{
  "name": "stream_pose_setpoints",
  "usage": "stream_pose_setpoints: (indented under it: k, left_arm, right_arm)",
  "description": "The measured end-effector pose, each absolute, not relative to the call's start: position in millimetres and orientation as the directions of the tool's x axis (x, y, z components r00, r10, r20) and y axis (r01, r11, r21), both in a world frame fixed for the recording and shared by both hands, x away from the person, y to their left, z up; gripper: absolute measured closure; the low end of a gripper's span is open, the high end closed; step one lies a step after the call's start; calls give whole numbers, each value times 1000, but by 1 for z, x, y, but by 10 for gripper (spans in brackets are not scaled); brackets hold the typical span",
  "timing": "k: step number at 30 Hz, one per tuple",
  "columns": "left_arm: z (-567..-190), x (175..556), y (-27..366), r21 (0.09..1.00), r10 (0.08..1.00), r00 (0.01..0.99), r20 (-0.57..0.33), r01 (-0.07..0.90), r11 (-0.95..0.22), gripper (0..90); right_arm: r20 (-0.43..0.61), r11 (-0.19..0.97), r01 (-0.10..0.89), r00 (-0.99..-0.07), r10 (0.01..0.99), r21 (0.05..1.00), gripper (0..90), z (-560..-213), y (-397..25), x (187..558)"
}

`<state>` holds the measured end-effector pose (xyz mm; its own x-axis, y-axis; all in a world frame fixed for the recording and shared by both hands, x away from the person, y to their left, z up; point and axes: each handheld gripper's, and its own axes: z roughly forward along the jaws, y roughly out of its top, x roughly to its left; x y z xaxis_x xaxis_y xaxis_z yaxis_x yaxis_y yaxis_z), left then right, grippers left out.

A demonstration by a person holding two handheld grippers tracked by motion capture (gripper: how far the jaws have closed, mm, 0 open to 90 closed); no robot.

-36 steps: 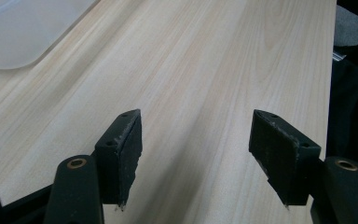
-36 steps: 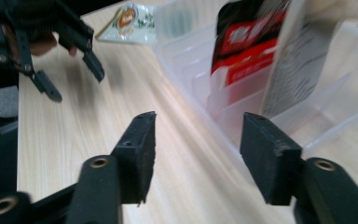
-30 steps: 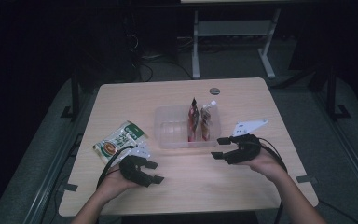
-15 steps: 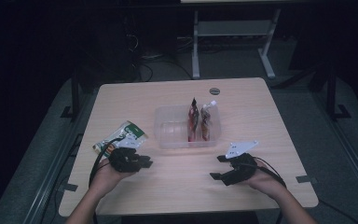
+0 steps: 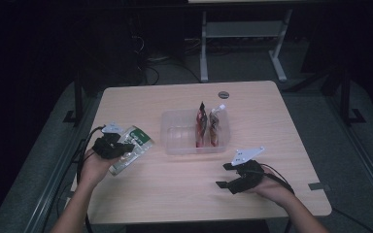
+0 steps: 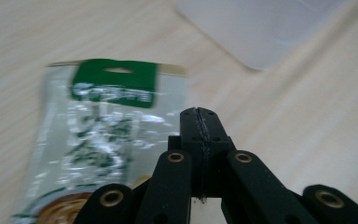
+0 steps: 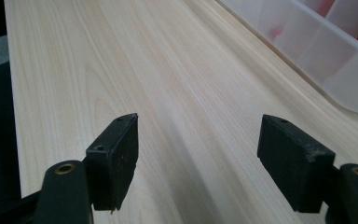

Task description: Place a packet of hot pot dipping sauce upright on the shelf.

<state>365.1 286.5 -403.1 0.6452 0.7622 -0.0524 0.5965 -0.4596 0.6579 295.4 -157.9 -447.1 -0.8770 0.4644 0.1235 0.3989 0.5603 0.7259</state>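
Pouch [image 5: 130, 151] lies flat on worktop [image 5: 175, 184] left of bin [image 5: 175, 131], left tool [image 5: 110, 145] over it with jaws pressed together, seemingly empty, right tool [image 5: 233, 175] idle, spread wide; next: reopen, pinch pouch edge, lift binward.

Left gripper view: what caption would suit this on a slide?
Closed left claw poised over a green-topped foil pouch lying flat on the wooden table, clear bin beyond.

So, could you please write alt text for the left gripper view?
The left gripper, its black jaws pressed shut with nothing between them, points over a green-and-silver snack packet lying flat on the pale wooden table. A corner of a clear plastic container shows at top right.
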Motion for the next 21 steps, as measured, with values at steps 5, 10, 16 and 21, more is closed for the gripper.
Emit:
stream_pose_setpoints:
  k: [5,10,16,21]
  left_arm:
    - [-401,386,299,660,812,584,-14,615,-431,898]
    - [-407,411,310,661,846,533,-23,643,-387,898]
    - [-421,432,321,647,875,483,-11,671,-363,898]
    - [-433,440,328,605,899,439,5,715,-352,898]
  right_arm:
    - [133,562,408,-875,465,720,286,-448,-156,297]
    - [131,559,401,-878,461,726,286,-448,-157,297]
    - [134,556,406,-875,465,725,286,-448,-159,299]
    - [134,561,406,-877,462,722,287,-449,-159,300]
